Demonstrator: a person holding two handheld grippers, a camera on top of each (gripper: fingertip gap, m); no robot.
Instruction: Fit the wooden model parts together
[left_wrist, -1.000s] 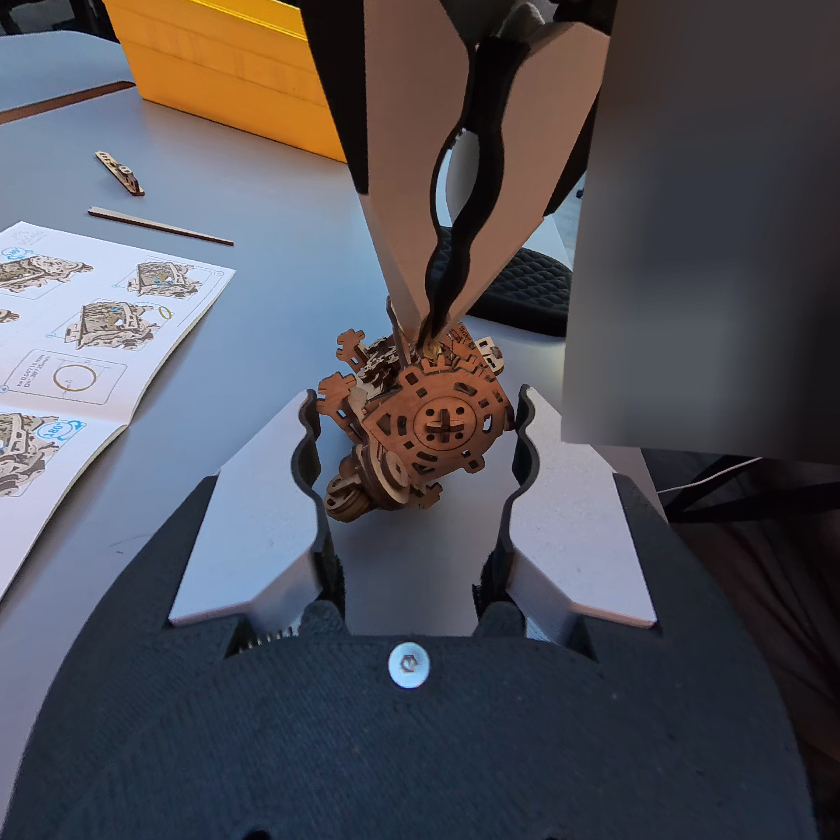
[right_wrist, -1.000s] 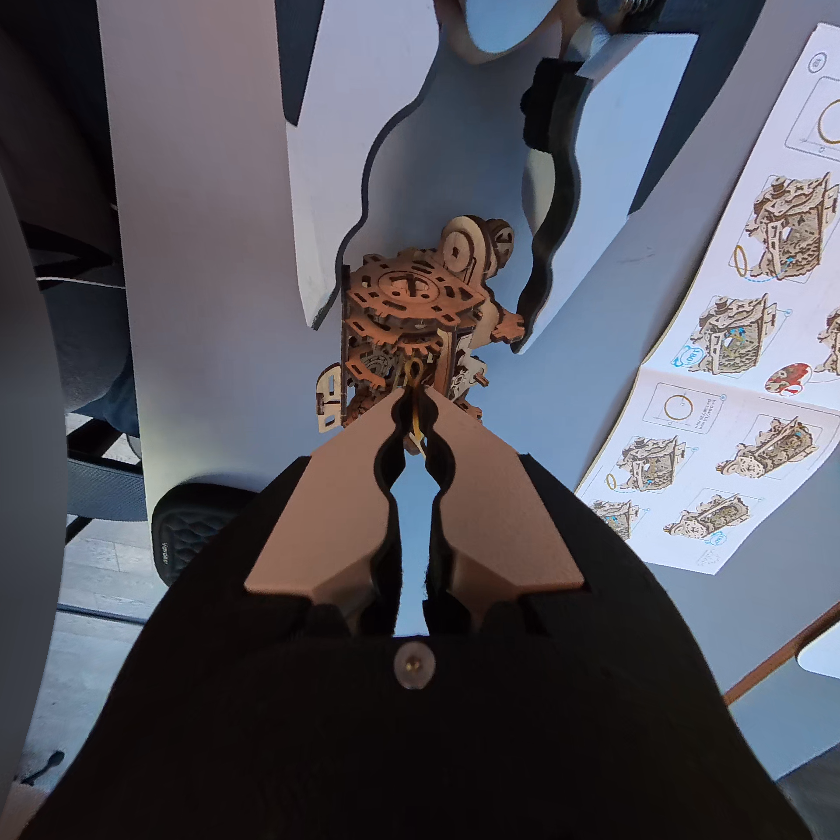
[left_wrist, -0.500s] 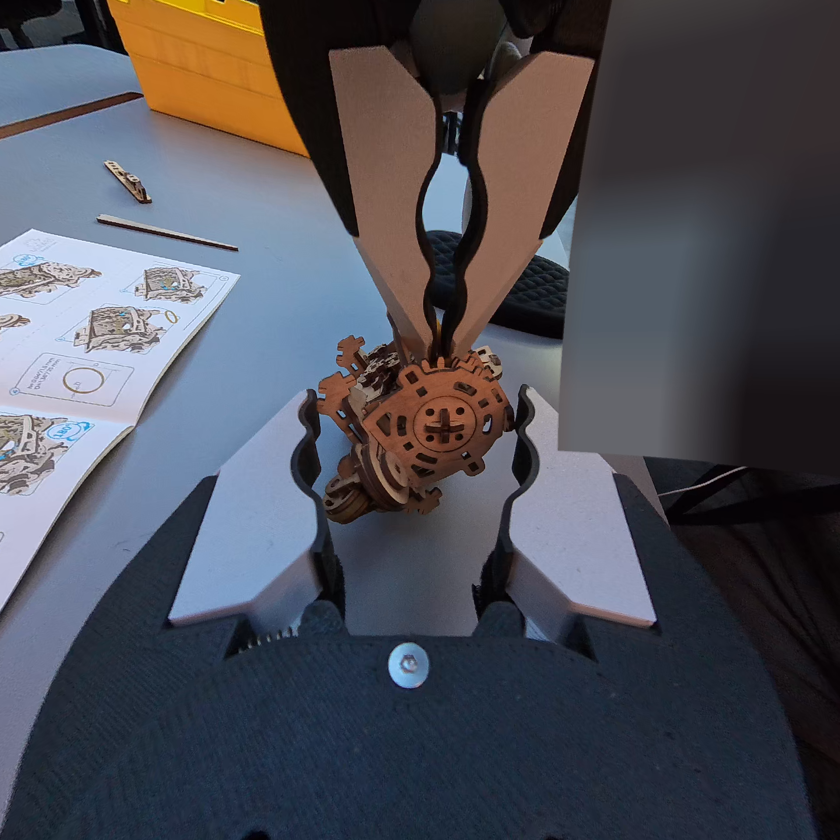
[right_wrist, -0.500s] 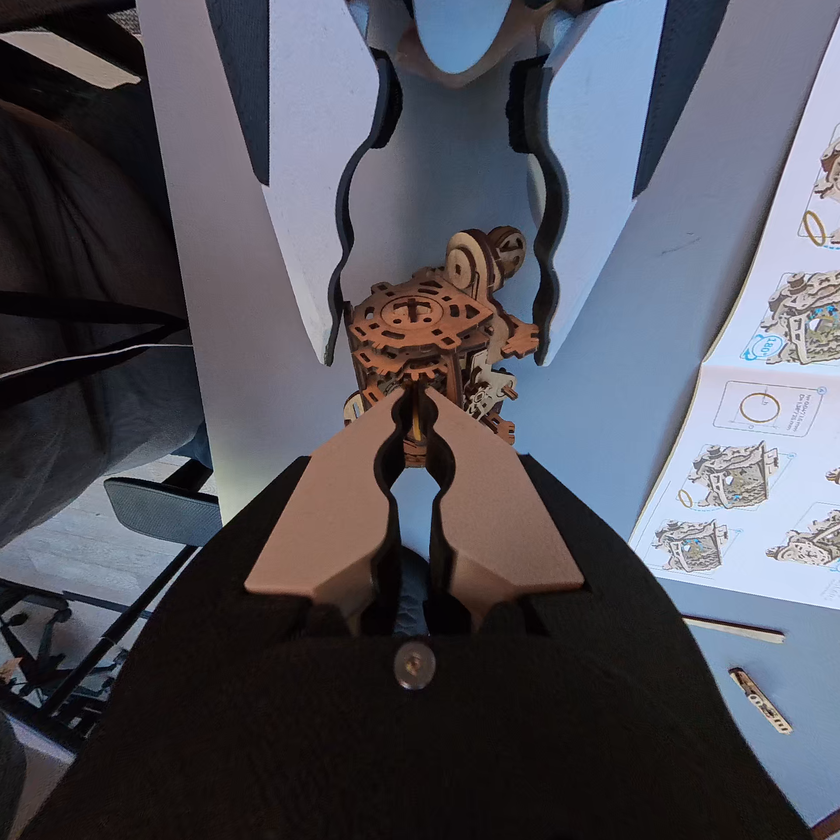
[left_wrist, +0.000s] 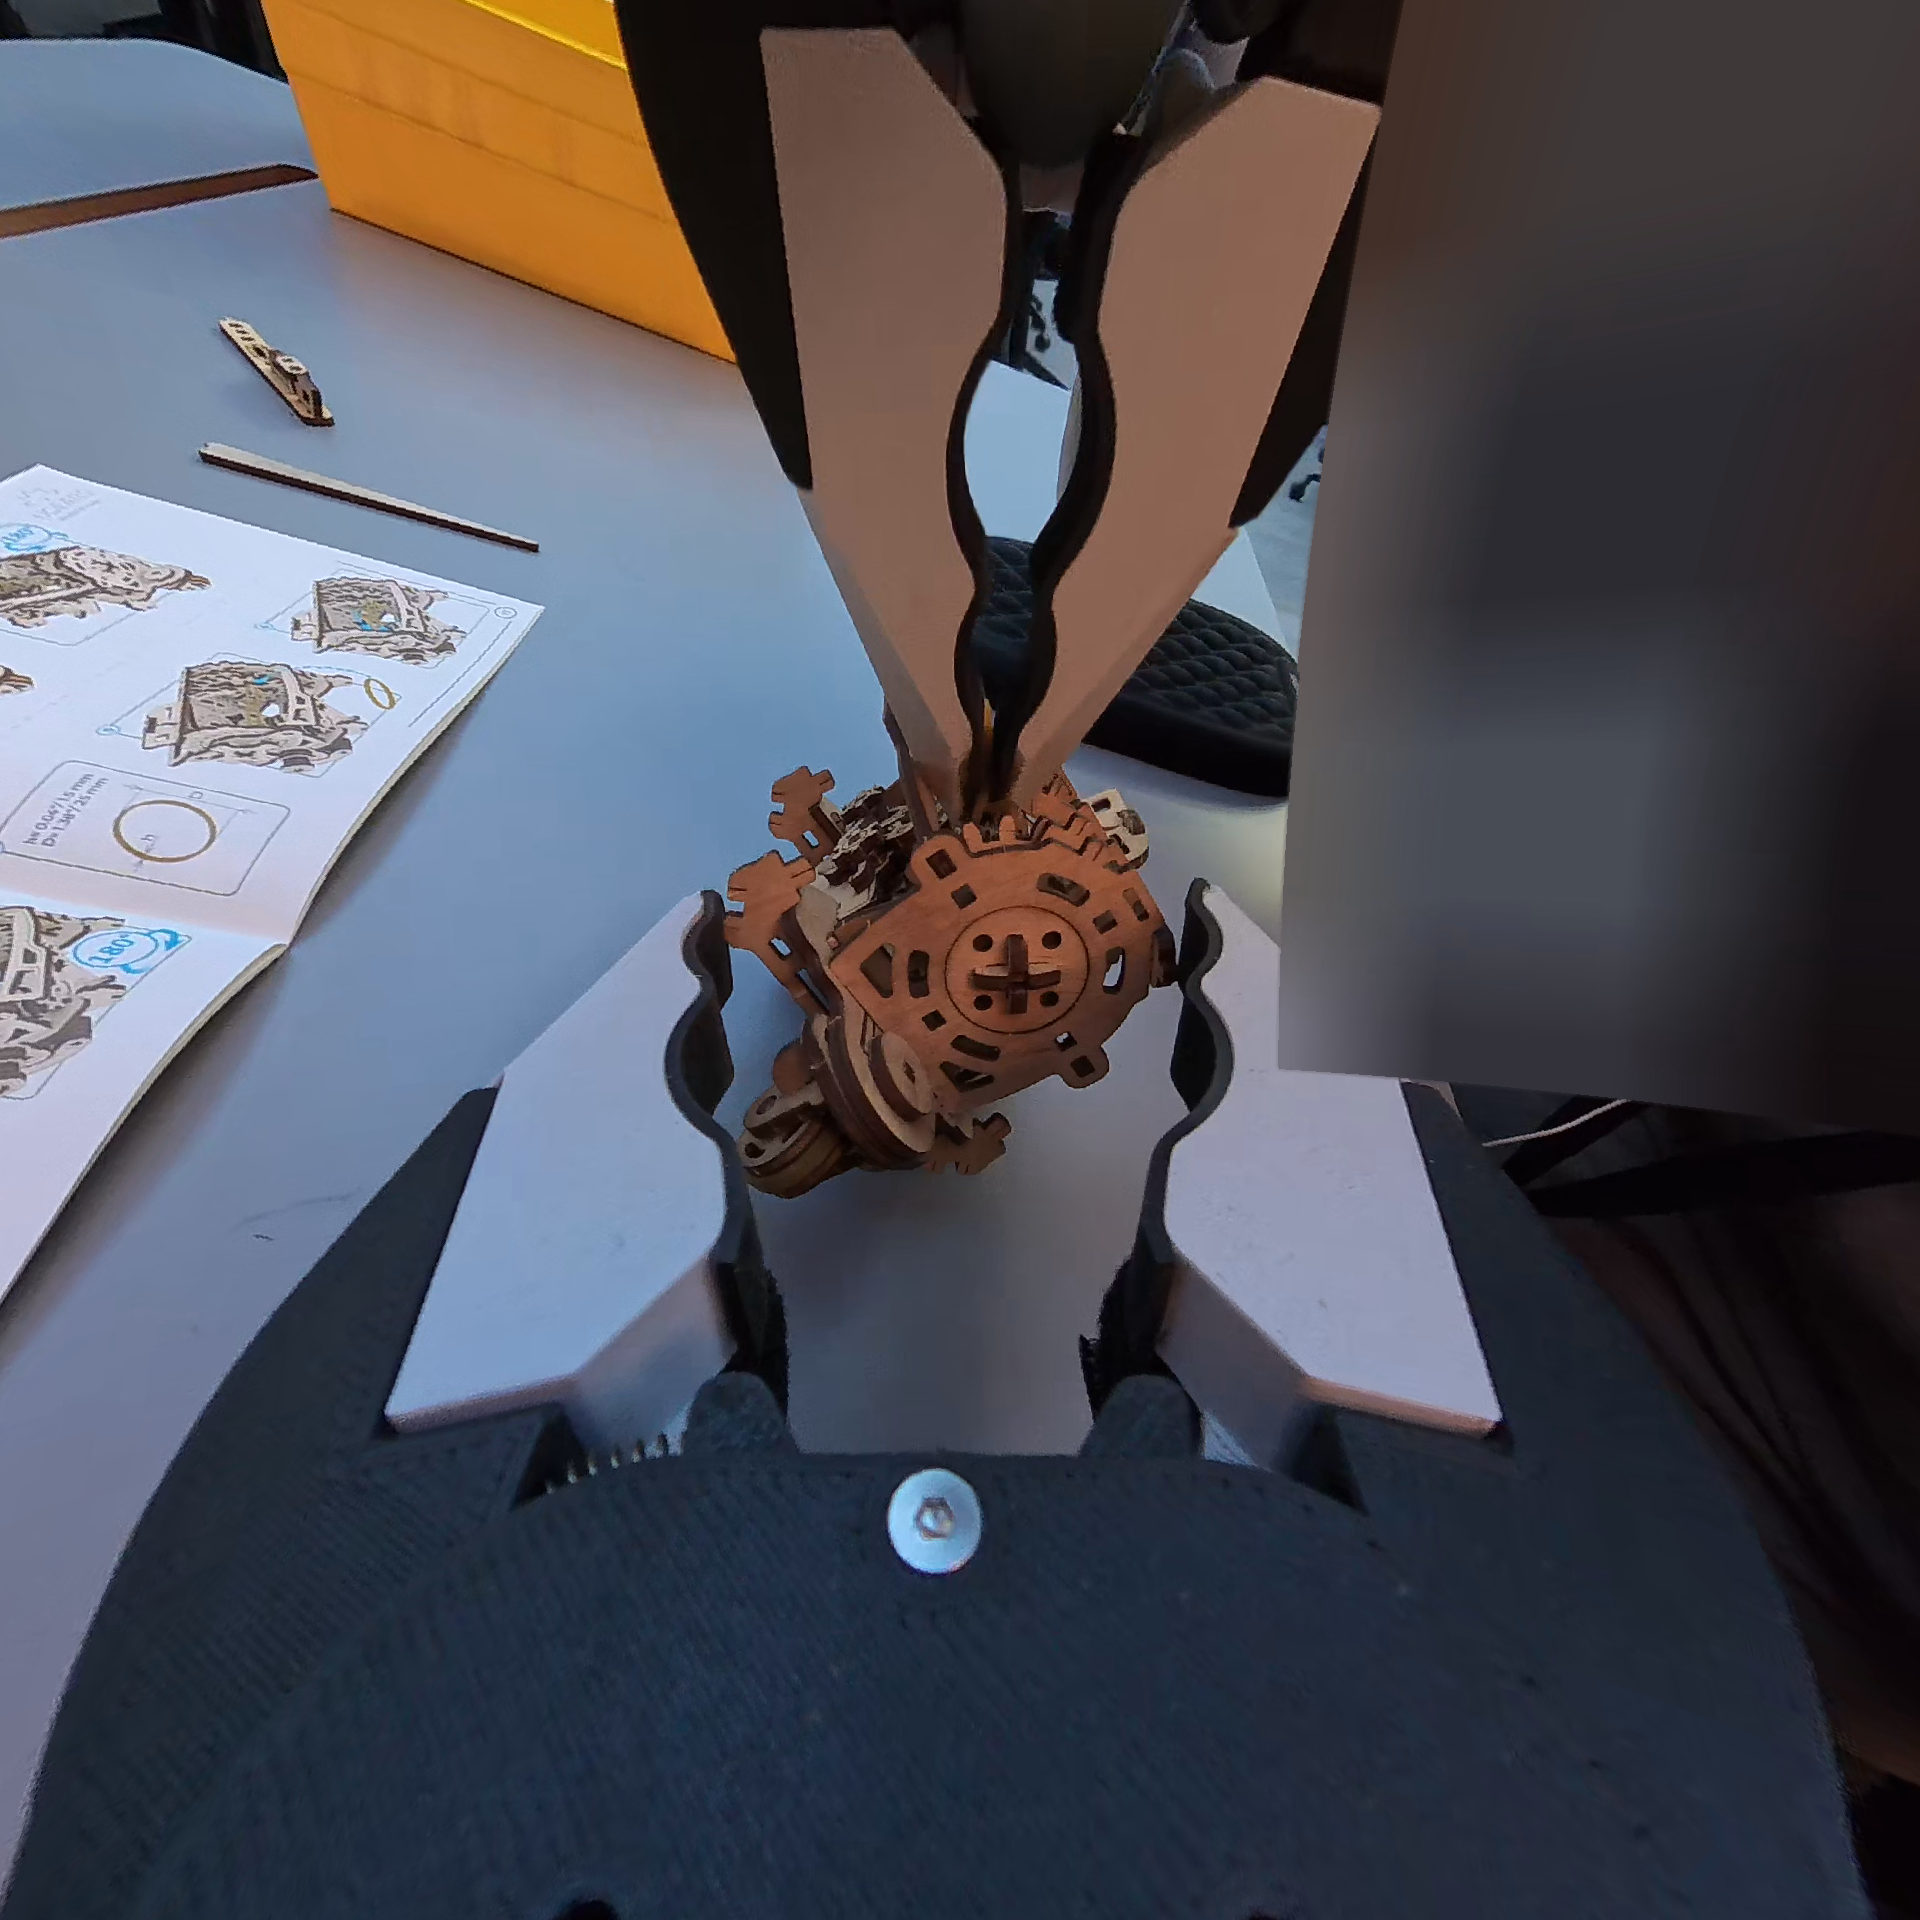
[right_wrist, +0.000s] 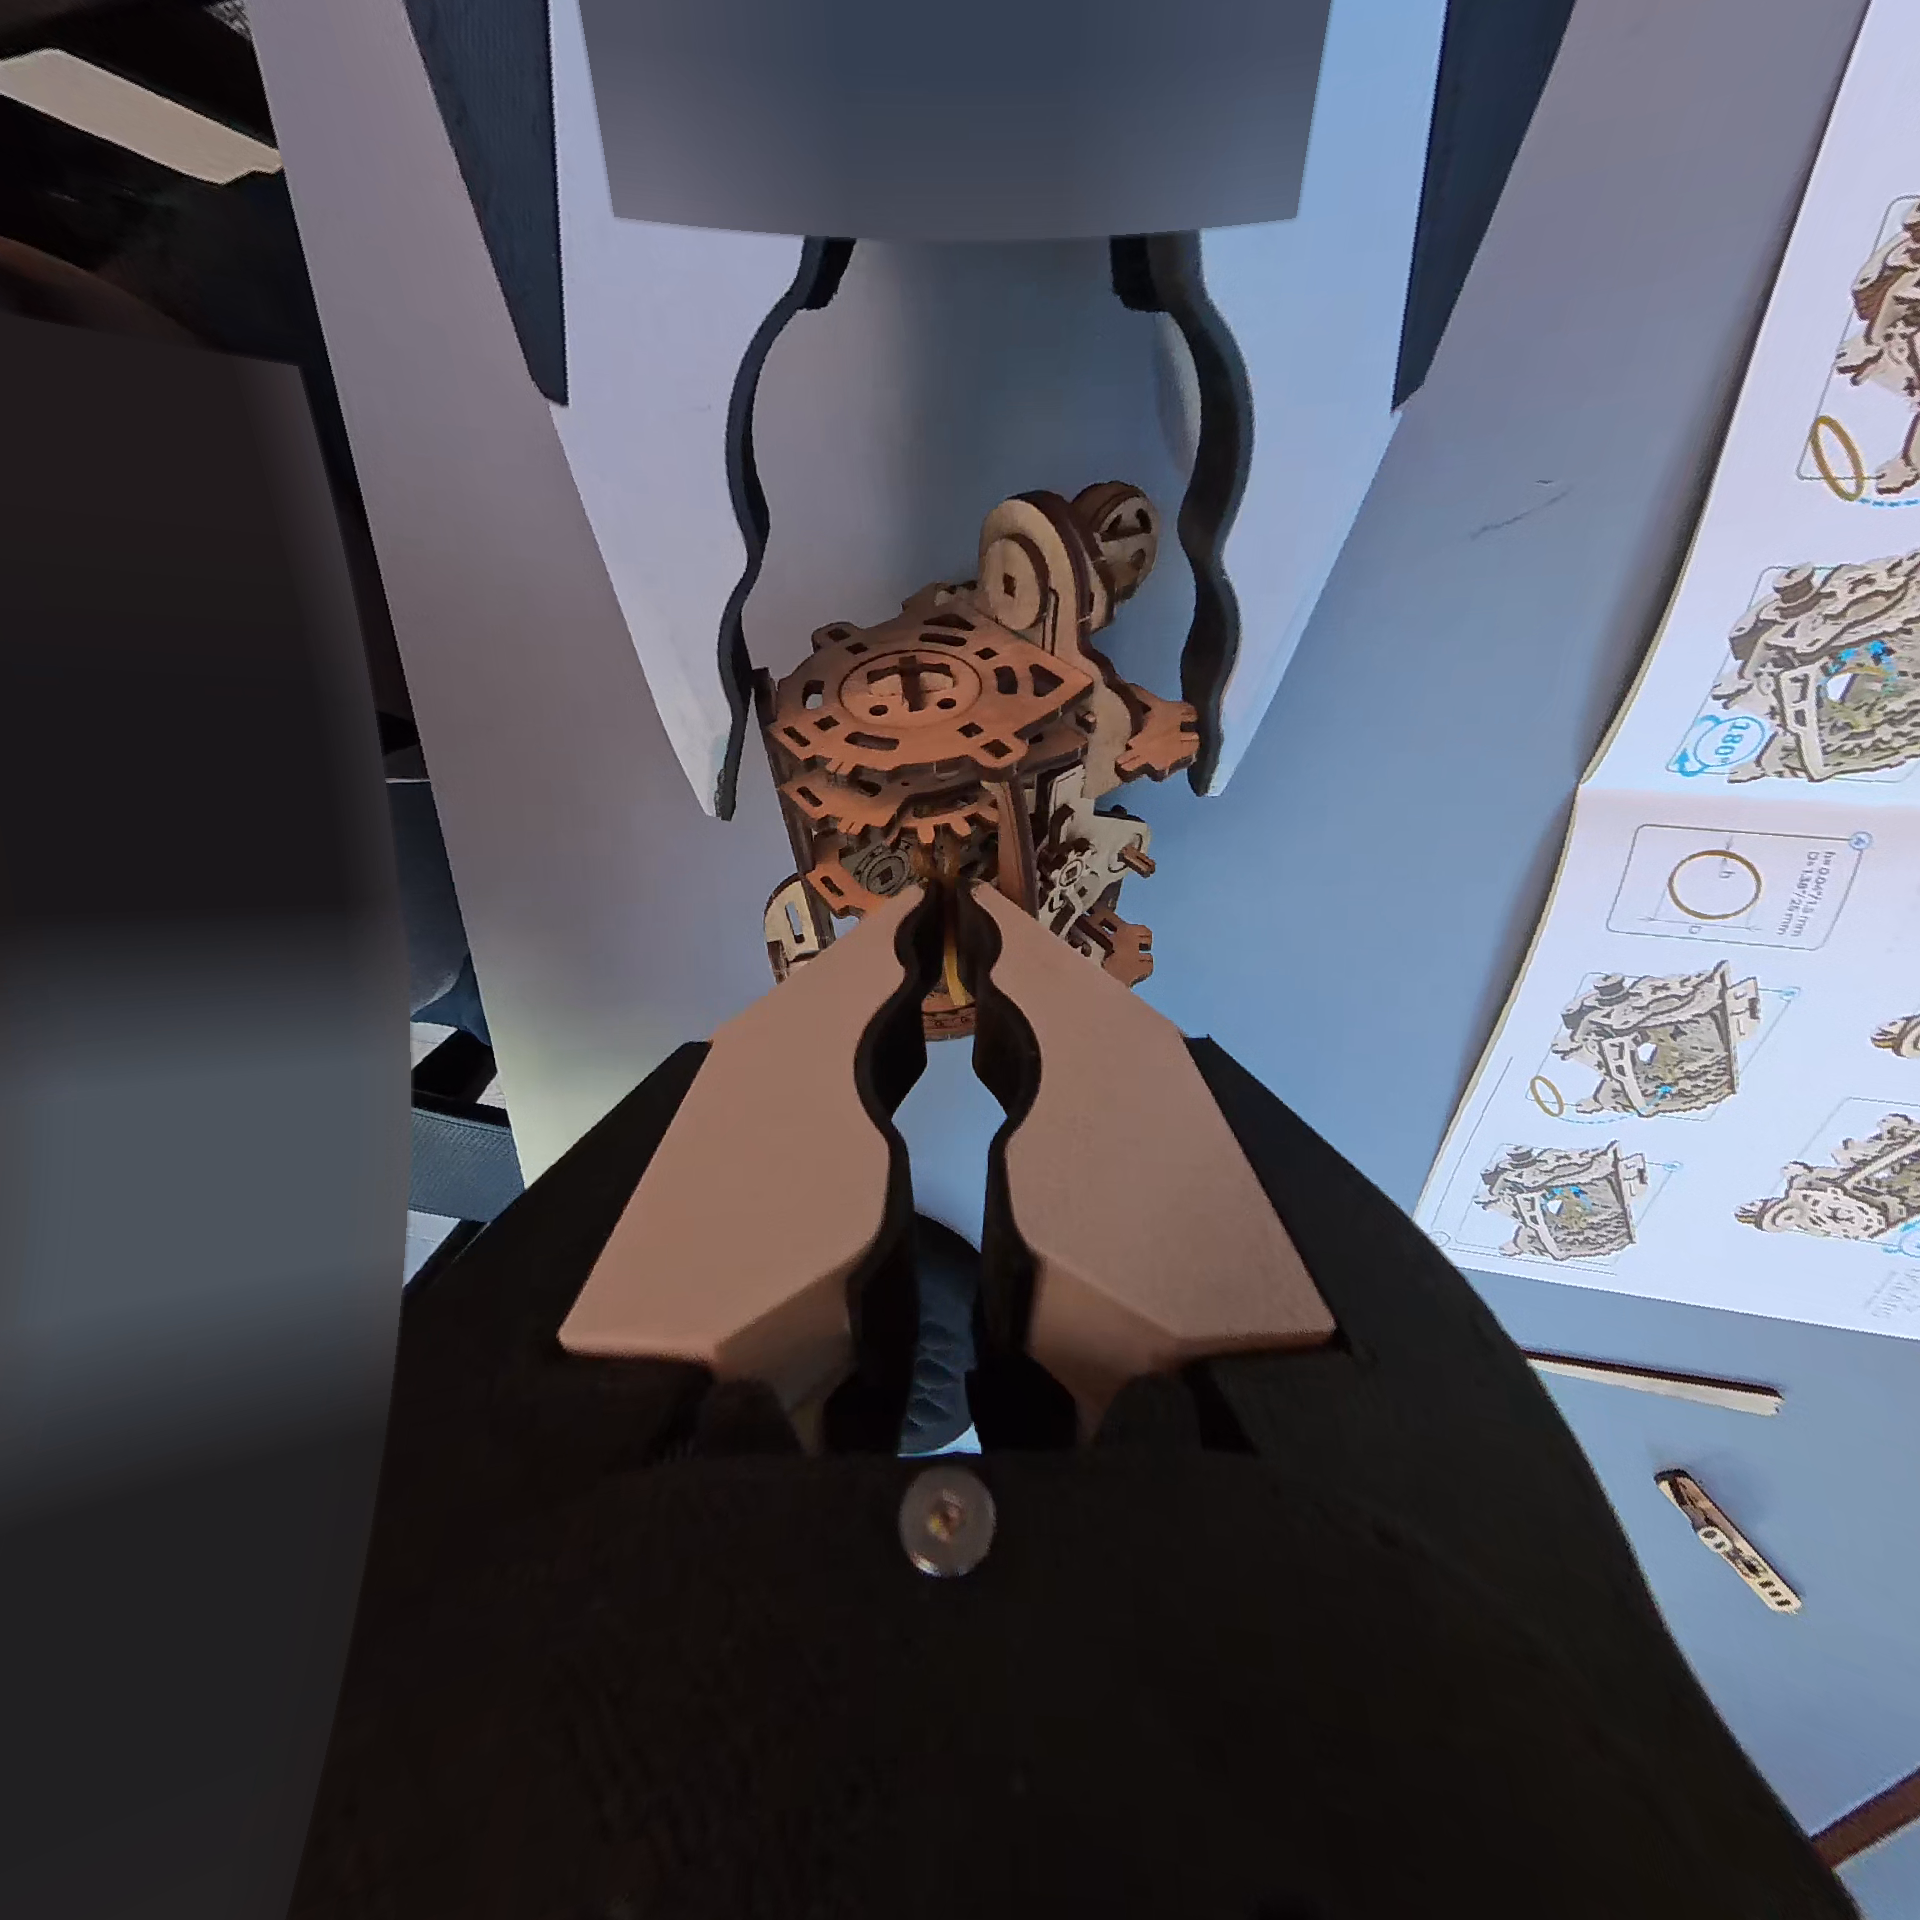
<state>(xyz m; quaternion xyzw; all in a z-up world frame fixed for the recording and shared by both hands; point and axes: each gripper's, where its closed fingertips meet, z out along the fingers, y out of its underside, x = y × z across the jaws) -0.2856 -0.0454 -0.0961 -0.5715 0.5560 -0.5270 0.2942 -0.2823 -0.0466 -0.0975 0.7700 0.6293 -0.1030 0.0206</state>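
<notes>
Both grippers met at the wooden model (left_wrist: 966, 977) at frame centre on the grey table (left_wrist: 582, 790). Left gripper (left_wrist: 951, 1018) stood wide open, its fingers flanking the model. Right gripper (right_wrist: 948, 894), nearly closed, pinched a thin yellowish band (right_wrist: 954, 961) at the model's side. Unclamped, the model could tip or skid if tugged. Its slotted round face pointed at the left camera, long axis leaning away.

left wrist view: looking forward and down along its pale fingers, close over the grey table (left_wrist: 582, 727) | right wrist view: facing the opposite way, equally near | both sharing the brown laser-cut wooden gear model (left_wrist: 966, 977) (right_wrist: 945, 758) and white instruction booklet (left_wrist: 208, 727) (right_wrist: 1704, 935)
</notes>
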